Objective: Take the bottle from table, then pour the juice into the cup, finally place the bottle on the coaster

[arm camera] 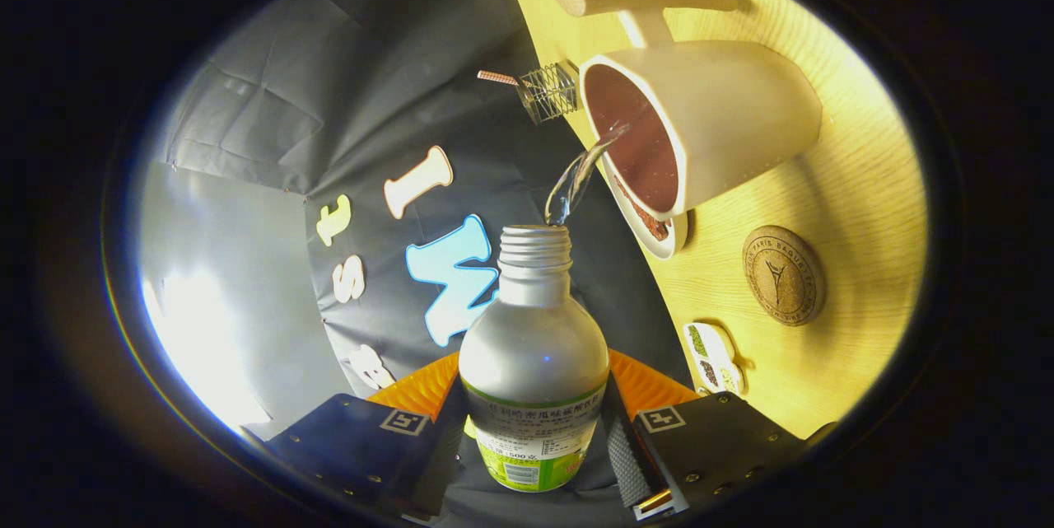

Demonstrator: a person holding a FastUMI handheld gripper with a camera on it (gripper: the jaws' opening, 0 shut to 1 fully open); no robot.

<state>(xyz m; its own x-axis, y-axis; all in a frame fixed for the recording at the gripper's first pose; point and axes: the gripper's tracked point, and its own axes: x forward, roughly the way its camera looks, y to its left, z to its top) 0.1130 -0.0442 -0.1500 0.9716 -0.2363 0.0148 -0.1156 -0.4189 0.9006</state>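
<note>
Gripper view: our hand-held gripper clamps the bottle, juice streaming into the cup; we should hold the tilt steady.

bottle: translucent plastic, smooth and frosted-looking, ribbed screw threads at the open neck; glossy printed label wrapped round the lower body
juice: clear, glassy stream
cup: smooth matt ceramic-looking wall, darker inside
saucer: smooth, glossy rim
table: pale wood grain, satin finish
coaster: cork, rough and matt, stamped mark
wire holder: thin bare metal wire, shiny
booth wall: dark cloth, matt, creased
</note>
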